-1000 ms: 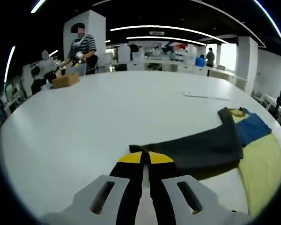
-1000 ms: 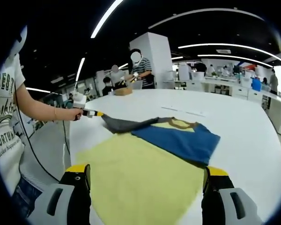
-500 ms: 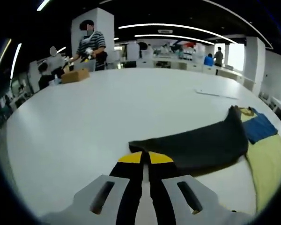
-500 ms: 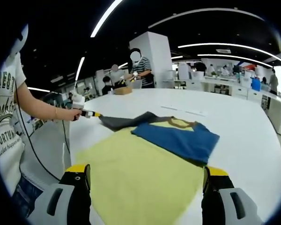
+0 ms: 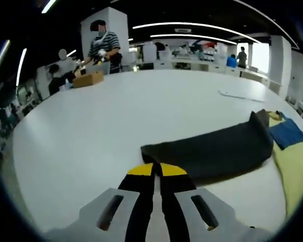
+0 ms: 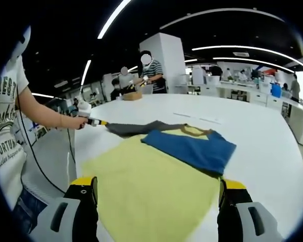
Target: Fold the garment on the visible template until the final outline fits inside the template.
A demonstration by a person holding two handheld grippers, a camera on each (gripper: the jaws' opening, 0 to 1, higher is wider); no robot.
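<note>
A blue garment point(image 6: 192, 148) with a yellowish collar lies on the far part of a yellow template point(image 6: 151, 191) on the white table point(image 6: 262, 131). Its dark grey sleeve point(image 5: 212, 150) stretches off the template to the left. My left gripper point(image 5: 156, 169) is shut on the sleeve's end, its yellow-tipped jaws together; it also appears in the right gripper view as the left gripper point(image 6: 94, 121), held in a hand. The blue body point(image 5: 288, 133) and the template point(image 5: 299, 171) sit at the right edge of the left gripper view. My right gripper point(image 6: 159, 184) hovers open over the template's near edge, holding nothing.
The person holding the grippers point(image 6: 10, 126) stands at the table's left edge. A cardboard box point(image 5: 88, 79) and a person in a striped shirt point(image 5: 105, 48) are at the far side. A white sheet point(image 5: 241, 95) lies on the table beyond the garment.
My left gripper has drawn the grey sleeve further out from the template, so it lies longer and flatter on the table. The right gripper has stayed put, open.
</note>
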